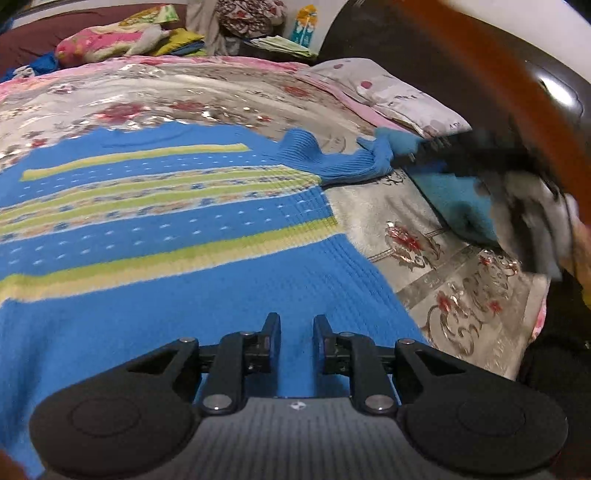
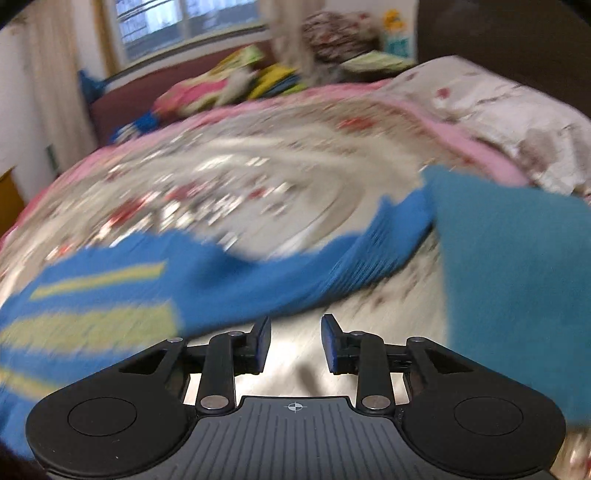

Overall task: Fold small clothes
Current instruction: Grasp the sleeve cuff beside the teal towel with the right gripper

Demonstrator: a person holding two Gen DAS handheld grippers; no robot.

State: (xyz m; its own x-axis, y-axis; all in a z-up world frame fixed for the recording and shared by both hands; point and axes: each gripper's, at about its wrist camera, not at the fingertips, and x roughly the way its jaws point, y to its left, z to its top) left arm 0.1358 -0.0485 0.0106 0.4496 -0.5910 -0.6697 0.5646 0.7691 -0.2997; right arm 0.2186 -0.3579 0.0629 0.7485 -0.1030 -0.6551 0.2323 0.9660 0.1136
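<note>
A small blue knitted sweater point(image 1: 166, 229) with yellow-green stripes and a patterned band lies spread flat on the bed, filling the near left part of the left wrist view. Its ribbed sleeve point(image 1: 332, 162) stretches away to the right across the bedspread point(image 1: 424, 236), a silvery cover with red flowers and a pink edge.

The left gripper point(image 1: 296, 341) hangs over the plain blue lower part of the sweater. Its jaws stand at a narrow gap with nothing between them; only the knit shows through the gap. Whether the fingertips touch the fabric cannot be told.

The right gripper point(image 2: 295, 343) is seen over bare bedspread just near of the sleeve, which crosses that blurred view from left to right. Its jaws are parted somewhat wider, blue pads point(image 2: 328, 343) facing each other, and they hold nothing. In the left wrist view this gripper appears as a dark blur at the far right, close to the sleeve's end.

A folded teal cloth point(image 2: 517, 280) lies on the bed to the right of the sleeve. Beyond it, at the far right, rests a white pillow point(image 1: 399, 96) with a floral print against a dark headboard point(image 1: 424, 40). At the far side of the bed is a heap of colourful clothes point(image 1: 110, 37), and a window point(image 2: 184, 18) shows in the right wrist view.
</note>
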